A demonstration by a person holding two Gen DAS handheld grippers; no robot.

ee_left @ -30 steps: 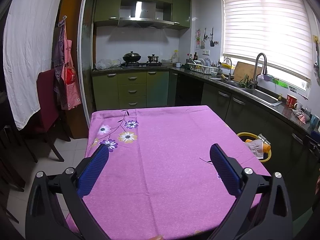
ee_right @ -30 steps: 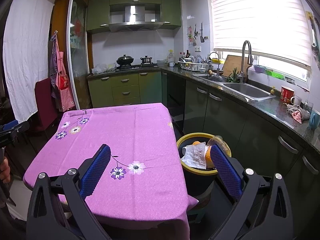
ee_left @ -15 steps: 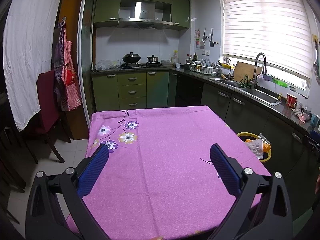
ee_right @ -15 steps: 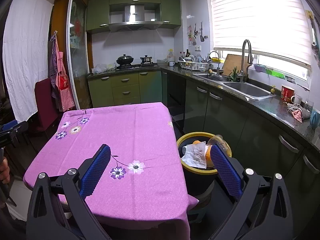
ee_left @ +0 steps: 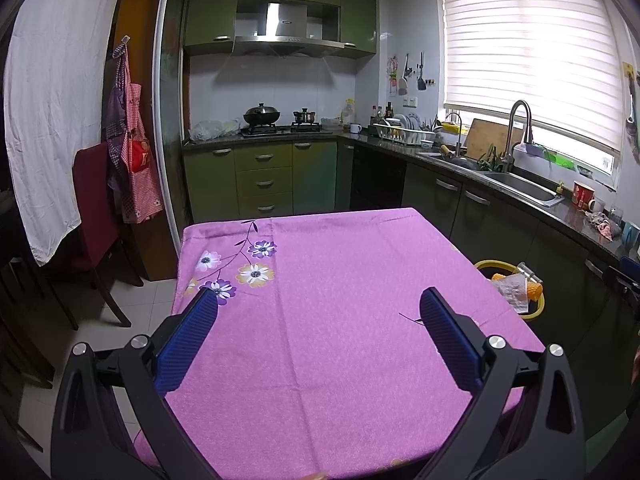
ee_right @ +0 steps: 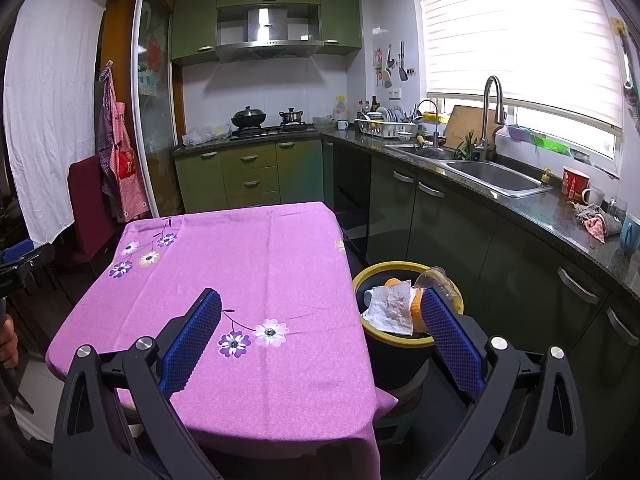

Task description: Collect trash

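A black trash bin with a yellow rim (ee_right: 394, 268) stands on the floor at the table's right side. It holds a crumpled white paper (ee_right: 390, 308), orange peel and a clear plastic cup (ee_right: 436, 280). The bin also shows in the left wrist view (ee_left: 538, 308). My left gripper (ee_left: 318, 300) is open and empty above the pink flowered tablecloth (ee_left: 340, 280). My right gripper (ee_right: 320, 300) is open and empty over the table's right edge, its right finger in front of the bin.
Dark green cabinets and a counter with a sink (ee_right: 492, 174) run along the right wall. A stove with pots (ee_right: 268, 120) is at the back. A red chair (ee_left: 94, 208) stands left of the table.
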